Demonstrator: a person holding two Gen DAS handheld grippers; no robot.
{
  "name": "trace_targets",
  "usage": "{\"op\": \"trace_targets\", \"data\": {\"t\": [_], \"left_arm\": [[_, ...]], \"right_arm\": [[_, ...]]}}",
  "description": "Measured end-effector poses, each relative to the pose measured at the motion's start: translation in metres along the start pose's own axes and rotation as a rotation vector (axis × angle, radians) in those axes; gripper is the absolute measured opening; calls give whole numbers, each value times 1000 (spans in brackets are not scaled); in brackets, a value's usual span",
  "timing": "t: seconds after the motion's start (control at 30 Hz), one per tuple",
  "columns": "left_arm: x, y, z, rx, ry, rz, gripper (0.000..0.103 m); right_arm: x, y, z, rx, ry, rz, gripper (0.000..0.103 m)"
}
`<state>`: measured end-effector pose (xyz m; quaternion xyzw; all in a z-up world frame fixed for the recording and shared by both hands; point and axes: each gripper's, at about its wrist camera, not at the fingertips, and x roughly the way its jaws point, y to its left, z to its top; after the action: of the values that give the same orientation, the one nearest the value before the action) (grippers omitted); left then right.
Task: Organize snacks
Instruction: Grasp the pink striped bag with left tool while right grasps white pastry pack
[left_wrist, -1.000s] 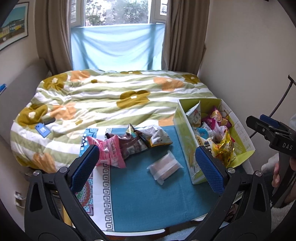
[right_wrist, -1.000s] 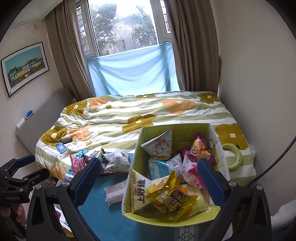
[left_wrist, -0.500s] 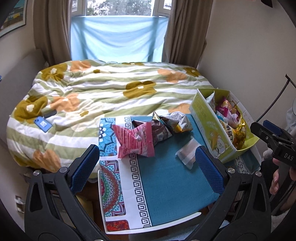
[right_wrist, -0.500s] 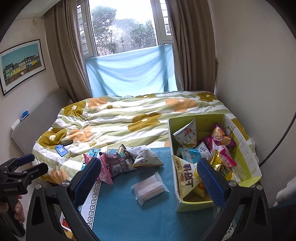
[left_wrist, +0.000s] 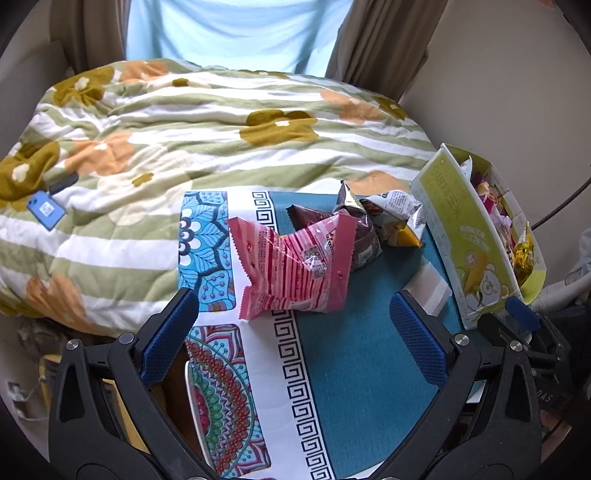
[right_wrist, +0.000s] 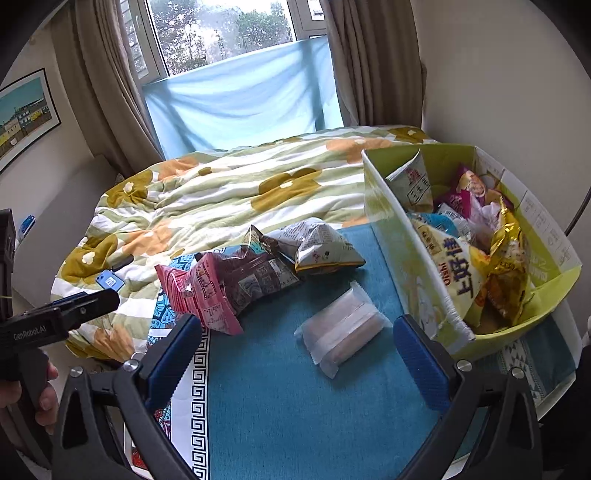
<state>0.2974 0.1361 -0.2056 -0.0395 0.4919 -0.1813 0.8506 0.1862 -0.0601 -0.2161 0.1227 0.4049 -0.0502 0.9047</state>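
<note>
Since a moment ago your left gripper (left_wrist: 293, 328) has dropped in close over the crinkly pink-and-red striped snack bag (left_wrist: 295, 267), jaws spread wide and empty. Your right gripper (right_wrist: 297, 350) has swung away from the yellow-green cardboard box (right_wrist: 399, 236) and now frames the clear plastic pack of pale wafers (right_wrist: 343, 328), also wide apart, holding nothing.

Watch it here. That pink bag is puffy and leans on the dark maroon foil bag (left_wrist: 360, 240); pinch too deep and you may drag both, or squash the contents. The wafer pack is flat and slick on the teal patterned tablecloth (right_wrist: 288, 406), so your pads could skate over it. The box already looks heaped, and another bag dropped on top could slide off.

Count on the cloth: one pink bag, one maroon bag, one white-and-yellow printed pouch (right_wrist: 319, 247), one wafer pack. Four loose. One box, its contents too jumbled to count.
</note>
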Motion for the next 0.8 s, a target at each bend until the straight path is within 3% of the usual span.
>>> {"op": "trace_targets", "data": {"t": [0.3, 0.57, 0.6, 0.7, 0.8], "left_arm": [[96, 12, 9, 41, 109, -34, 102], [131, 18, 13, 38, 124, -125, 102], [133, 17, 13, 40, 122, -136, 101], [136, 14, 11, 66, 137, -160, 77], [134, 12, 8, 69, 132, -160, 75]], "right_arm": [[79, -14, -21, 118, 94, -63, 103], [110, -28, -29, 204, 118, -121, 103], [112, -30, -30, 212, 124, -132, 103], [116, -35, -31, 247, 129, -141, 103], [121, -38, -30, 265, 136, -142, 103]]}}
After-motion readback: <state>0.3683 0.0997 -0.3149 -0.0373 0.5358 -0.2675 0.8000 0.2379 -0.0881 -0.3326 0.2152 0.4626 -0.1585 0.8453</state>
